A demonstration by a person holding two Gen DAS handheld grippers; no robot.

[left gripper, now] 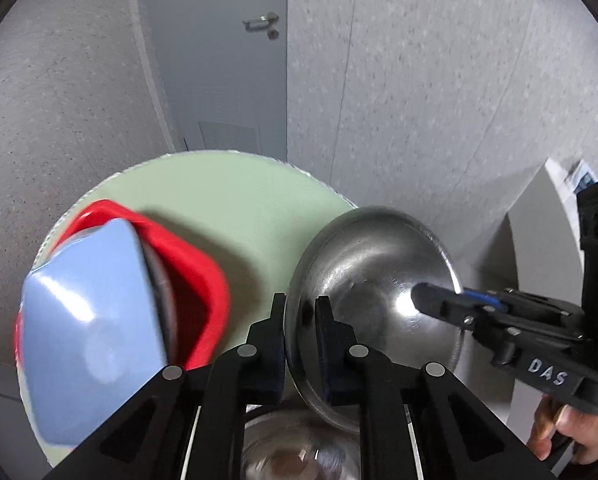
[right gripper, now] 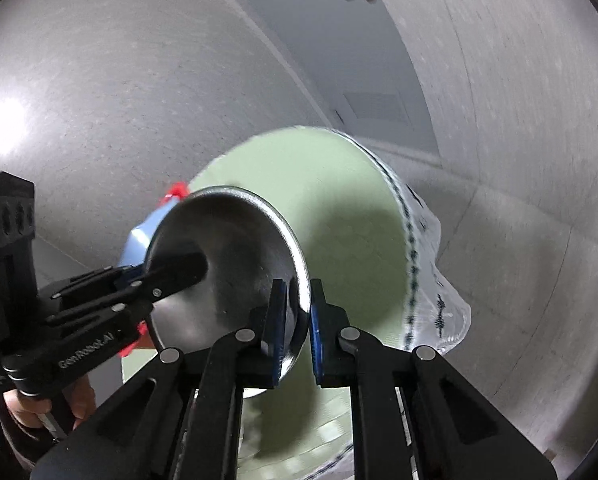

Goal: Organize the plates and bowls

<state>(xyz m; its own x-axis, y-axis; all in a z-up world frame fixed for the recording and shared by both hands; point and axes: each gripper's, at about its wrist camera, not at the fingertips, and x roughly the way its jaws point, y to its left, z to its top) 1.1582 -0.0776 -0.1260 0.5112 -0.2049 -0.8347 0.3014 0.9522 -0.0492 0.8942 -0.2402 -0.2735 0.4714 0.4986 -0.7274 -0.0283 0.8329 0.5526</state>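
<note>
A shiny steel bowl (left gripper: pixel 375 292) is held tilted in the air above the green table (left gripper: pixel 235 200). My left gripper (left gripper: pixel 302 312) is shut on its near rim. My right gripper (right gripper: pixel 297 312) is shut on the opposite rim of the same bowl (right gripper: pixel 235 264). The right gripper shows in the left wrist view (left gripper: pixel 439 300) and the left gripper in the right wrist view (right gripper: pixel 187 266). A blue square bowl (left gripper: pixel 87 332) lies tipped inside a red square bowl (left gripper: pixel 203 284) on the table's left. Another steel bowl (left gripper: pixel 299 452) sits below the held one, blurred.
The round green table has a patterned white cloth edge (right gripper: pixel 435 280). A grey door (left gripper: pixel 219 52) and speckled walls stand behind. A grey cabinet (left gripper: pixel 539 248) is at the right. The person's hand (left gripper: pixel 567 428) holds the right gripper's handle.
</note>
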